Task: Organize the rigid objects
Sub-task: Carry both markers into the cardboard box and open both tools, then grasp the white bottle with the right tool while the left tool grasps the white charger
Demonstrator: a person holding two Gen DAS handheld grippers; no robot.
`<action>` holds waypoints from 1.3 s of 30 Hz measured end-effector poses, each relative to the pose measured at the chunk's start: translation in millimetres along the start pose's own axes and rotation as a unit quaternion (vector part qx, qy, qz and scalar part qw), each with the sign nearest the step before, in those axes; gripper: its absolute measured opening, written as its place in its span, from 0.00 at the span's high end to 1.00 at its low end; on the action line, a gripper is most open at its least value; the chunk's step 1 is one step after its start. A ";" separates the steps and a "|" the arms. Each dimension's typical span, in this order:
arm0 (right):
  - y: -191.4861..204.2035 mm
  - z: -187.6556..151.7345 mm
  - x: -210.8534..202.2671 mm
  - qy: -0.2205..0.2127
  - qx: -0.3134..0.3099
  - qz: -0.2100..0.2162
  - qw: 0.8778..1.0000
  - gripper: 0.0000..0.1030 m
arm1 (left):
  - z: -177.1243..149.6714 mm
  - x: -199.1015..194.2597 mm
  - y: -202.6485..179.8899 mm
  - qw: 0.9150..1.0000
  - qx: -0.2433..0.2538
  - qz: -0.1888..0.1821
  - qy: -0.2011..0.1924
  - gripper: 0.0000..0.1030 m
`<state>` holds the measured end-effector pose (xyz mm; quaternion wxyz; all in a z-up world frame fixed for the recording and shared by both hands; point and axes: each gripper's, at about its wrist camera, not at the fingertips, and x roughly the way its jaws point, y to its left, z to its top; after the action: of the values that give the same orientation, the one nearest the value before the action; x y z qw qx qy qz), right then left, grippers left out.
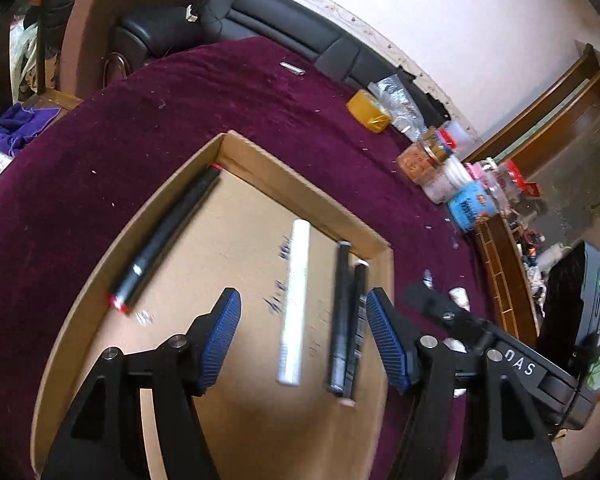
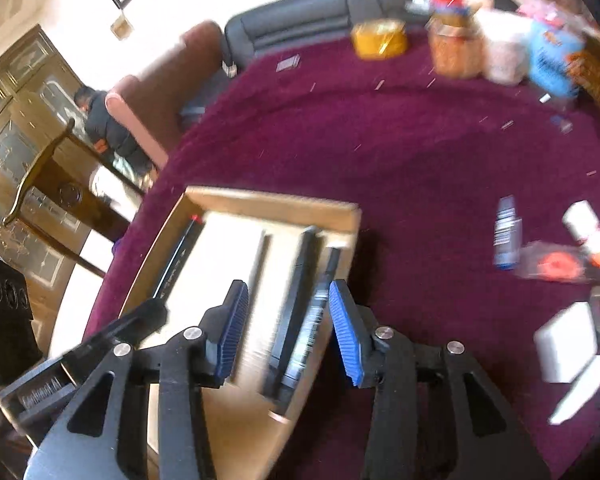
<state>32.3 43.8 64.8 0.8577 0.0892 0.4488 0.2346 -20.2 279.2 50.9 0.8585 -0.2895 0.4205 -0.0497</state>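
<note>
Both hand-held grippers (image 1: 304, 336) (image 2: 288, 332) tilt downward, open, over cardboard tray (image 1: 300, 196).

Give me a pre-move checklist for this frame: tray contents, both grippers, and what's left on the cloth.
1. Left gripper jaws open, nothing pressed: ok.
2. Right gripper jaws open, nothing pressed: ok.
3. White tube lying flat in the cardboard tray: ok.
4. Two black pens side by side at the tray's right wall: ok.
5. Black marker with red ends along the left wall: ok.
6. Items remaining on the maroon cloth, such as the blue tube: not ok.
</note>
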 end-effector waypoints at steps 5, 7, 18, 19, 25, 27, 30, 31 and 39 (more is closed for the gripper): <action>-61.2 -20.8 -76.2 -0.109 -0.020 -0.076 0.991 0.14 | -26.5 -22.6 -35.5 0.999 0.015 -0.039 -0.016 0.35; -96.7 -22.3 -87.4 -0.101 -0.006 -0.129 0.986 0.14 | -42.8 -25.9 -51.5 0.998 0.024 -0.061 -0.013 0.35; -210.8 -56.6 -70.7 -0.013 0.111 -0.115 0.987 0.21 | -105.3 14.2 -110.8 0.992 0.081 -0.077 0.060 0.35; -205.7 -59.9 -61.8 -0.004 0.106 -0.103 0.989 0.22 | -106.5 13.1 -113.1 0.992 0.086 -0.075 0.060 0.35; -154.5 -75.9 -33.5 0.032 0.043 0.008 0.999 0.30 | -108.4 0.6 -108.5 0.993 0.092 -0.058 0.044 0.35; -144.4 -81.0 -35.2 0.039 0.026 0.043 0.998 0.30 | -108.1 1.3 -104.6 0.994 0.089 -0.053 0.044 0.35; -149.9 -87.8 -48.8 0.021 0.033 0.040 0.998 0.30 | -108.1 4.9 -98.2 0.994 0.084 -0.048 0.049 0.35; -158.1 -91.1 -56.6 0.008 0.044 0.030 0.999 0.30 | -108.7 7.7 -98.3 0.994 0.084 -0.045 0.052 0.35; -169.5 -113.1 -67.9 0.005 0.022 0.015 1.000 0.30 | -118.0 27.3 -116.3 0.990 0.106 -0.047 0.079 0.35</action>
<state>-38.0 -143.7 -13.2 0.8496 0.1142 0.4567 0.2379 -72.9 120.3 38.0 0.8451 -0.2111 0.4654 -0.1568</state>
